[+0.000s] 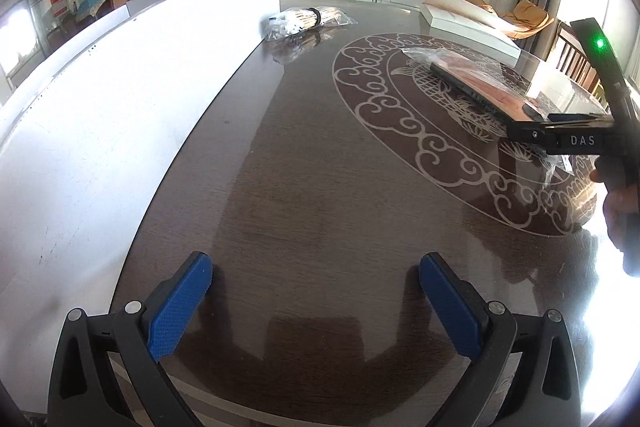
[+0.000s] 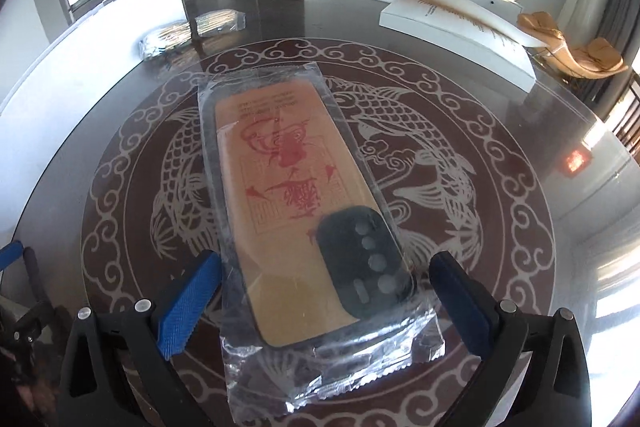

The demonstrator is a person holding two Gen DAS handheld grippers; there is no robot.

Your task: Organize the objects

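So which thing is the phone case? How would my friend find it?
Find the big dark table with two fish drawn in a ring. The phone case lies flat on the fish, in a clear crinkly bag, between the right gripper's open blue fingers. Unlike the far bundle of sticks, it's tan with red drawings.

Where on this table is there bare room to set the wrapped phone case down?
Free: the dark table between the white board and the fish medallion, ahead of the left gripper. Crowded: the chopstick bundle at the far end, the white box far right.
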